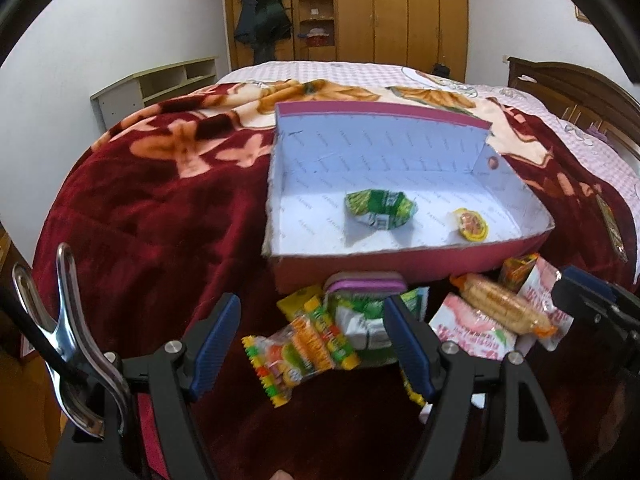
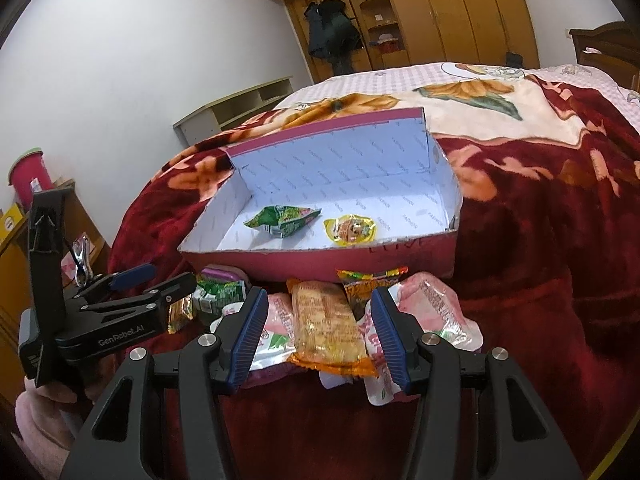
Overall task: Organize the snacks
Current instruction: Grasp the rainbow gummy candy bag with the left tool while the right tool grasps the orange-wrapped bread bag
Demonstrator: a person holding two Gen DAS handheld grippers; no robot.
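A red cardboard box (image 1: 360,266) with a white inside lies open on the bed; it also shows in the right wrist view (image 2: 320,266). In it lie a green snack packet (image 1: 380,212) (image 2: 282,220) and a small yellow one (image 1: 472,224) (image 2: 350,230). Loose snacks lie in front of the box. My left gripper (image 1: 312,344) is open over a colourful candy bag (image 1: 300,354) and a green packet (image 1: 360,312). My right gripper (image 2: 318,330) is open around an orange cracker pack (image 2: 326,326) that lies on pink-white packets (image 2: 436,308).
The dark red flowered blanket (image 1: 160,208) covers the bed. A purple-lidded container (image 1: 364,282) sits against the box front. A wooden wardrobe (image 1: 400,8) stands behind, a low shelf unit (image 1: 160,84) at left. The left gripper shows in the right wrist view (image 2: 156,284).
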